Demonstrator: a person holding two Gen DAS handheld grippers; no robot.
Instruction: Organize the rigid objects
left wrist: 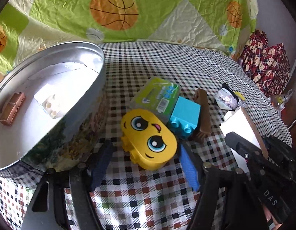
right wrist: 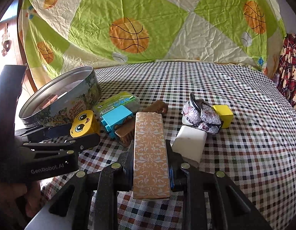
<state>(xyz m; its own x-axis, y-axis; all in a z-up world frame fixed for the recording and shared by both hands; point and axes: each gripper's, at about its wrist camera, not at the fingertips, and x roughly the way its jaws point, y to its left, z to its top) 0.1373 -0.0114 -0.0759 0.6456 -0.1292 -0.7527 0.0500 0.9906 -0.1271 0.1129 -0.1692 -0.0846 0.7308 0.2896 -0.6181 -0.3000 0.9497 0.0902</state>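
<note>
One tin [right wrist: 59, 99], perhaps four toy bricks [right wrist: 115, 119], two claws [right wrist: 150, 164].

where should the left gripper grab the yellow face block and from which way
Grip the yellow face block across its narrow width, one finger on each long curved side, coming down from above and in front. The left gripper already straddles it there.

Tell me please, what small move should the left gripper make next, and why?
Probably close the left gripper on the yellow face block. Its jaws stand on either side of the block, and the pads do not seem to press it yet. The round tin beside it already holds a white brick, so the block likely goes there. The right gripper is busy holding the patterned box.
</note>
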